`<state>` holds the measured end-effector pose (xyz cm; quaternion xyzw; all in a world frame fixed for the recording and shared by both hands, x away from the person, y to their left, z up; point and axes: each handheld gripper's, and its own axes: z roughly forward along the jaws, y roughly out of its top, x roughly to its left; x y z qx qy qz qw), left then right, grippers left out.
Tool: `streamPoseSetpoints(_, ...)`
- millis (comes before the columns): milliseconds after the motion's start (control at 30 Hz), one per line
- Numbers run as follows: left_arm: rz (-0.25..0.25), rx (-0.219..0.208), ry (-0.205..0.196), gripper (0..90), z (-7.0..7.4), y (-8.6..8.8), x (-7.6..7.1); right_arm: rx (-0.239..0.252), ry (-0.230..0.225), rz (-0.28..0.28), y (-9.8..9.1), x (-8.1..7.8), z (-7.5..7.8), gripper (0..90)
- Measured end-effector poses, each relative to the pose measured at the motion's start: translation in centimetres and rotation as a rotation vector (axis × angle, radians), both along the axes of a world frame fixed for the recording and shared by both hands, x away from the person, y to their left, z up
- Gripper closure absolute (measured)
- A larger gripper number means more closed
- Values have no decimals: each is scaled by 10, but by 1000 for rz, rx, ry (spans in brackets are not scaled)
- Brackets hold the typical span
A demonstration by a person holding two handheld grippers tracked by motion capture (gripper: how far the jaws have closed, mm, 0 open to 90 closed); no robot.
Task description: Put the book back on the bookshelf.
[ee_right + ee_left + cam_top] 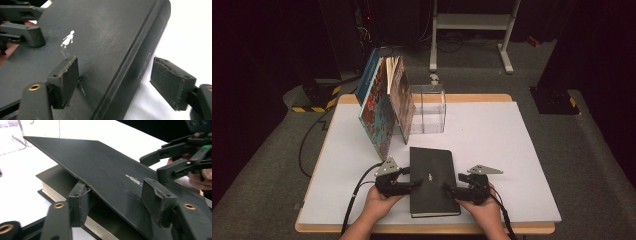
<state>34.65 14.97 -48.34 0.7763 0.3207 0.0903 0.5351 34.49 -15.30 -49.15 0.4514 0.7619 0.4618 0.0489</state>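
A black book (432, 180) lies flat near the front edge of the white worktop (492, 150), in front of the clear box (428, 108) and the 2 leaning picture books (382, 105). The left gripper (416, 183) sits at the black book's left edge; in the left gripper view 1 jaw is under the lifted front cover and 1 on top, though I cannot tell if the pads press it. The right gripper (446, 187) is at the black book's right side; in the right gripper view its jaws are spread apart astride the spine, 1 pad on the cover, the other clear of it.
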Motion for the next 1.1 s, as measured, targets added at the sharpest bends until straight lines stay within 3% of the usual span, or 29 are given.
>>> streamPoseSetpoints(267,-11,-8,-76,479,8,-3,-6,86,104,19,-3,19,-5,116)
streamPoseSetpoints(567,-9,6,-145,504,14,-6,-14,120,141,44,-1,27,-6,52)
streamPoseSetpoints(867,-8,14,-179,505,18,-8,-19,157,158,72,1,31,-6,19)
streamPoseSetpoints(1100,-17,42,-275,505,24,-10,-31,217,182,104,0,32,-7,0)
